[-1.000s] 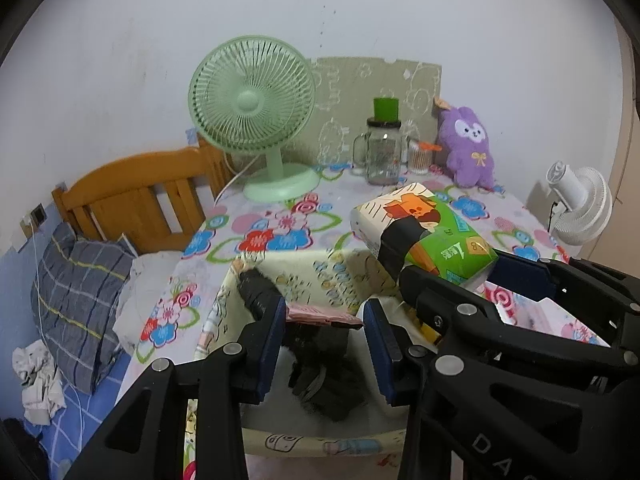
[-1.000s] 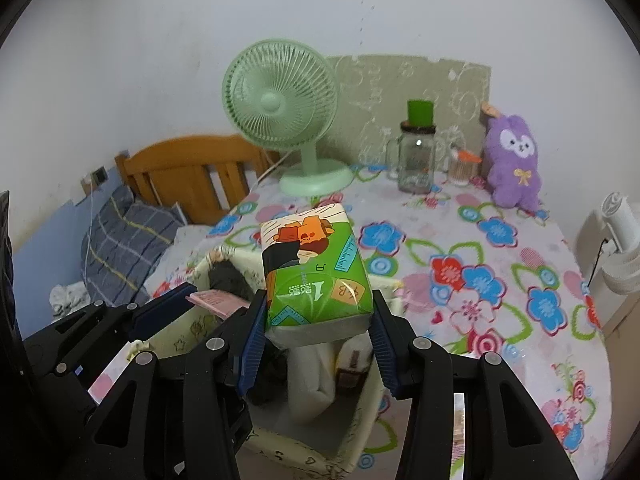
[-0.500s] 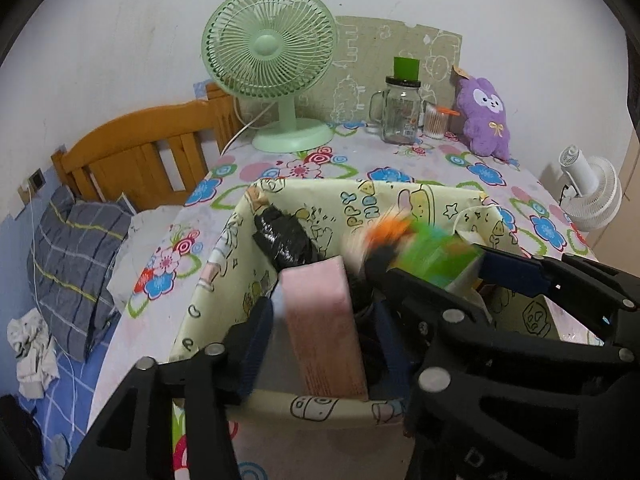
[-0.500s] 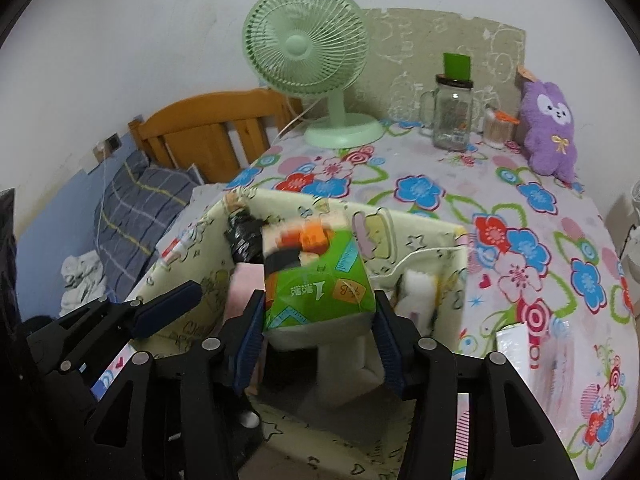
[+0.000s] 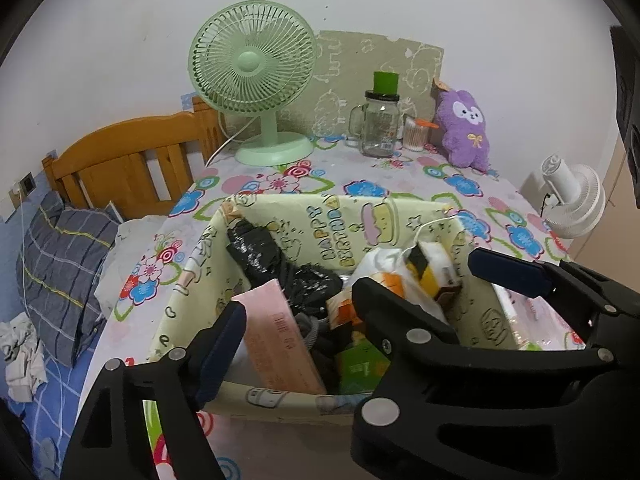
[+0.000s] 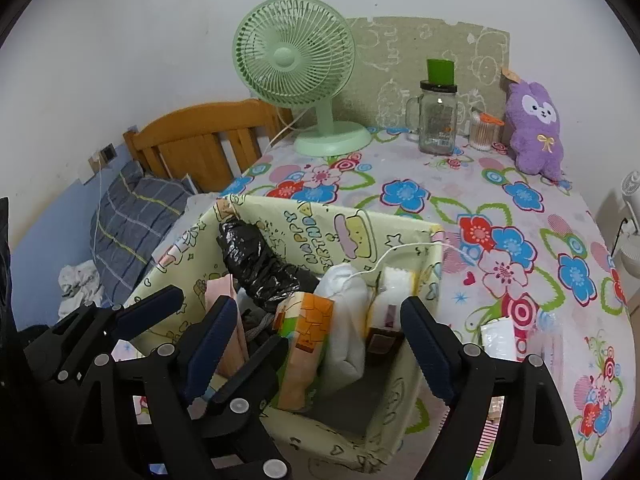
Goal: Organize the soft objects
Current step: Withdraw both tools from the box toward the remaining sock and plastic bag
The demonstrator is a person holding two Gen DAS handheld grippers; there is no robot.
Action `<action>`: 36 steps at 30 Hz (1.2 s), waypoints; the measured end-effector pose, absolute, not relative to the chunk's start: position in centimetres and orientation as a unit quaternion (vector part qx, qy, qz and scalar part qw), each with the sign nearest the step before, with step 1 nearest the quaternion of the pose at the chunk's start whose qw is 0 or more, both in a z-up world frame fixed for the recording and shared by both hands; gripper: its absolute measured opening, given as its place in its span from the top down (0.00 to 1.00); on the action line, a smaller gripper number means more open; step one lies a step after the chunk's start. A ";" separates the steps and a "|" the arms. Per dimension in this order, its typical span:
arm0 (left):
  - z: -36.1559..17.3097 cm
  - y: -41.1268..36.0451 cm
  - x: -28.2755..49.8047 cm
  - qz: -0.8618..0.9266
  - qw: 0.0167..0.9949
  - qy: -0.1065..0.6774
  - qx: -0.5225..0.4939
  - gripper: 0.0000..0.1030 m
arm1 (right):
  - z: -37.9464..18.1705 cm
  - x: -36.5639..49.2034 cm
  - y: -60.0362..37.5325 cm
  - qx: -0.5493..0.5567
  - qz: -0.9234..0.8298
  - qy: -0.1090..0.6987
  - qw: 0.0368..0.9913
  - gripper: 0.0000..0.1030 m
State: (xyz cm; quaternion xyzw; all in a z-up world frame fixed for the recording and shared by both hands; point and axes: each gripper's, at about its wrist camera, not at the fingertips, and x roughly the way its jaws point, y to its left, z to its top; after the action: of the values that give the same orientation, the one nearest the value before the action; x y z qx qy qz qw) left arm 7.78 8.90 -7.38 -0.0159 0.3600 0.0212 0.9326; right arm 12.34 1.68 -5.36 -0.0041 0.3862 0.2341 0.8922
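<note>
A yellow cartoon-print fabric box [image 5: 320,216] [image 6: 304,220] sits on the flowered table. In it stand a pink tissue pack [image 5: 280,344] [image 6: 224,292], an orange-and-green tissue pack [image 6: 308,332] [image 5: 356,360], a black plastic bag [image 5: 260,248] [image 6: 256,260] and a white pouch [image 6: 344,312]. My left gripper [image 5: 296,324] reaches into the box, jaws around the pink pack; whether they press on it is unclear. My right gripper [image 6: 316,336] is open over the box, jaws standing clear of the orange-and-green pack.
A green fan [image 6: 296,52], a glass jar with a green lid [image 6: 438,120] and a purple plush toy [image 6: 536,128] stand at the table's back. A white fan [image 5: 576,204] is at the right. A wooden bed headboard [image 5: 120,156] and a plaid pillow [image 5: 60,264] lie left.
My right gripper lowered the orange-and-green pack into the box and opened, letting it go. My left gripper carried the pink pack down into the box.
</note>
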 end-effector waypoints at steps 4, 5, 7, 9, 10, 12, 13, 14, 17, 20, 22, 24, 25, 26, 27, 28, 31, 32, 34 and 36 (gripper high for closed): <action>-6.8 8.1 7.5 0.015 0.936 0.350 -0.017 0.19 | -4.8 12.0 0.8 -0.001 0.228 0.378 0.897 0.12; -6.7 8.0 7.5 0.014 0.937 0.348 -0.016 0.19 | -4.6 11.9 0.6 0.000 0.222 0.375 0.900 0.10; -6.4 7.5 7.3 0.012 0.939 0.344 -0.013 0.19 | -4.3 11.6 0.0 0.003 0.219 0.366 0.905 0.10; -6.2 7.0 7.2 0.008 0.940 0.341 -0.011 0.19 | -4.0 11.4 -0.4 0.006 0.216 0.363 0.907 0.09; -6.1 6.7 7.2 0.006 0.940 0.340 -0.011 0.19 | -3.8 11.3 -0.7 0.006 0.213 0.361 0.908 0.09; -5.8 6.2 7.1 0.001 0.942 0.337 -0.012 0.19 | -3.5 11.1 -1.2 0.006 0.207 0.360 0.910 0.09; -5.7 5.9 7.0 -0.002 0.942 0.335 -0.011 0.19 | -3.3 11.0 -1.6 0.005 0.203 0.359 0.911 0.09; -5.6 5.7 7.0 -0.003 0.943 0.334 -0.011 0.19 | -3.2 10.9 -1.7 0.004 0.201 0.359 0.912 0.09; -5.1 4.8 6.9 -0.007 0.945 0.328 -0.007 0.19 | -2.7 10.7 -2.6 0.001 0.188 0.357 0.915 0.09; -4.6 3.9 6.8 -0.009 0.947 0.321 0.000 0.19 | -2.2 10.5 -3.7 0.006 0.182 0.350 0.919 0.09; -4.3 3.5 6.7 -0.009 0.948 0.317 0.004 0.19 | -1.9 10.3 -4.3 0.008 0.178 0.345 0.921 0.09; -4.0 3.0 6.7 -0.010 0.949 0.315 0.007 0.19 | -1.6 10.2 -4.8 0.011 0.174 0.342 0.923 0.09; -3.8 2.8 6.6 -0.010 0.950 0.313 0.009 0.19 | -1.4 10.1 -5.1 0.013 0.173 0.341 0.924 0.09; -3.7 2.5 6.6 -0.009 0.950 0.312 0.010 0.19 | -1.3 10.1 -5.3 0.014 0.171 0.341 0.924 0.08; -3.6 2.3 6.6 -0.008 0.950 0.312 0.009 0.19 | -1.2 10.0 -5.7 0.016 0.166 0.341 0.925 0.07; -3.5 2.0 6.5 -0.009 0.950 0.312 0.009 0.19 | -1.1 10.0 -5.9 0.017 0.160 0.342 0.926 0.06; -3.3 1.4 6.4 -0.014 0.950 0.311 0.006 0.19 | -0.7 9.6 -6.7 0.012 0.138 0.335 0.932 0.05; -3.3 1.1 6.4 -0.017 0.950 0.311 0.006 0.19 | -0.7 9.6 -6.9 0.012 0.136 0.334 0.932 0.05; -3.1 0.4 6.3 -0.018 0.951 0.308 0.009 0.19 | -0.5 9.4 -7.6 0.014 0.127 0.334 0.934 0.05; -2.9 -0.1 6.3 -0.020 0.952 0.306 0.011 0.19 | -0.3 9.1 -8.2 0.015 0.112 0.330 0.937 0.05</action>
State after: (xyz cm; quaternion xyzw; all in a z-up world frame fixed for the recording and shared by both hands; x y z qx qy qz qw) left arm 6.29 -0.11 -2.91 0.0110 0.3059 -0.0204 0.9518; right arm 9.12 -8.19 -0.29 0.0145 0.3303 0.1124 0.9370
